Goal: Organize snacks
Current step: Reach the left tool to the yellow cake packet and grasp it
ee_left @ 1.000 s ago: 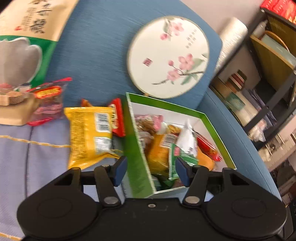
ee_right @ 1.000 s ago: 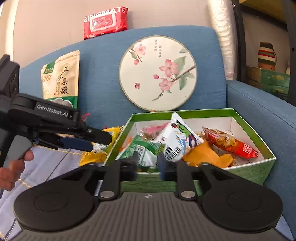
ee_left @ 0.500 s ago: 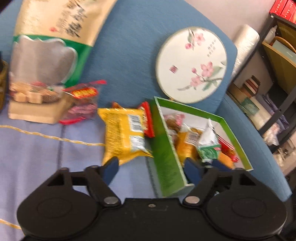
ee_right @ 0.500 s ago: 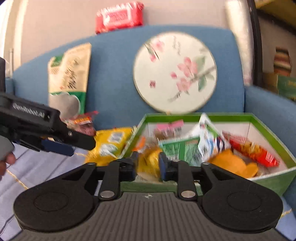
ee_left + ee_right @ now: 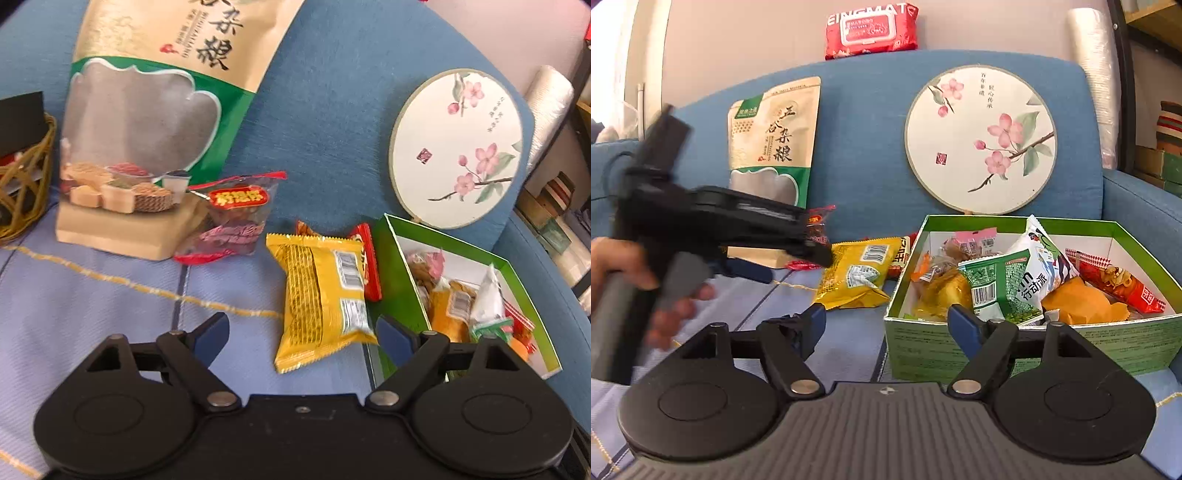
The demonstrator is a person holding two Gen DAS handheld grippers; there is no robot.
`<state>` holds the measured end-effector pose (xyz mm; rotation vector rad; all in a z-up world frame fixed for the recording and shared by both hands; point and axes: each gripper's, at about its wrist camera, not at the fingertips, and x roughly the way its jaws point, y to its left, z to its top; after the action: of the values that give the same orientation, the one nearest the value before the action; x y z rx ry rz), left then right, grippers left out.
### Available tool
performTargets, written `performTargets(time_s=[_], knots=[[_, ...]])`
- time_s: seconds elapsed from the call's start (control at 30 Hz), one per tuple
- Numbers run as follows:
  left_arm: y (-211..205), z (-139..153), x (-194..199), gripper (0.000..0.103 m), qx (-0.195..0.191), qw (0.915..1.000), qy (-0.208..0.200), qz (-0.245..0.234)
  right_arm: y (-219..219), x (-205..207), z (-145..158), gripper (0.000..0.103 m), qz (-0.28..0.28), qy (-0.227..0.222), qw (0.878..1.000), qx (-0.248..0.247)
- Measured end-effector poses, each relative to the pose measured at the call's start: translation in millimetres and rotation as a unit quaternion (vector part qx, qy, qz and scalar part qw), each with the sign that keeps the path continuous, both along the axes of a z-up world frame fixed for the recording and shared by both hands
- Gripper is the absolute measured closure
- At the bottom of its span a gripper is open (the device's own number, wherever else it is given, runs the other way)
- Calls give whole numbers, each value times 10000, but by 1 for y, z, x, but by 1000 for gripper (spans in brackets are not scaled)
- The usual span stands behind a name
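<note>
Both grippers are empty now! The right gripper (image 5: 886, 323) has its fingers swinging apart, from nearly closed a second ago to wide, with nothing between them; the near wall of the green box (image 5: 1034, 343) sits just behind that gap. Judging by that, a snack has just gone into the box, and the green pea packet (image 5: 1001, 288) lying on top at the box's near edge is the likely arrival (I cannot confirm which one it was).

The left gripper (image 5: 301, 334) has widened too and now stands fully spread, holding nothing. Its view has swung away from the box toward the loose snacks on the sofa seat: the yellow packet (image 5: 321, 299) lies flat just left of the box, right ahead of the open fingers but not yet between them. A red packet (image 5: 369, 266) is wedged between the yellow one and the box wall, and a clear bag of red snacks (image 5: 232, 221) sits farther left of the box, against the big grain pouch (image 5: 155, 122).

So: box filling up, at least 3 packets still outside it. My read is that the yellow packet goes next, with the left gripper lined up for it.
</note>
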<state>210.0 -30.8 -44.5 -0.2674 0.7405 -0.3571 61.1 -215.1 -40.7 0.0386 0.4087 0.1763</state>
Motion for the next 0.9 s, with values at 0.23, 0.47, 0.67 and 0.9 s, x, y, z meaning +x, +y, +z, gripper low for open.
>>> performTargets(time_s=[0.23, 0.47, 0.67, 0.9], knots=[[-21, -10, 22, 0, 127, 9999, 46, 13, -3, -2, 3, 0, 26, -26, 9997, 250], [-22, -30, 31, 41, 55, 9982, 393, -441, 2, -3, 3, 0, 173, -21, 9997, 191], [1, -31, -21, 55, 362, 9936, 318, -1018, 4, -5, 5, 0, 380, 102, 9986, 343], [56, -22, -85, 38, 11, 9935, 763, -841, 15, -10, 3, 0, 804, 300, 9939, 695]])
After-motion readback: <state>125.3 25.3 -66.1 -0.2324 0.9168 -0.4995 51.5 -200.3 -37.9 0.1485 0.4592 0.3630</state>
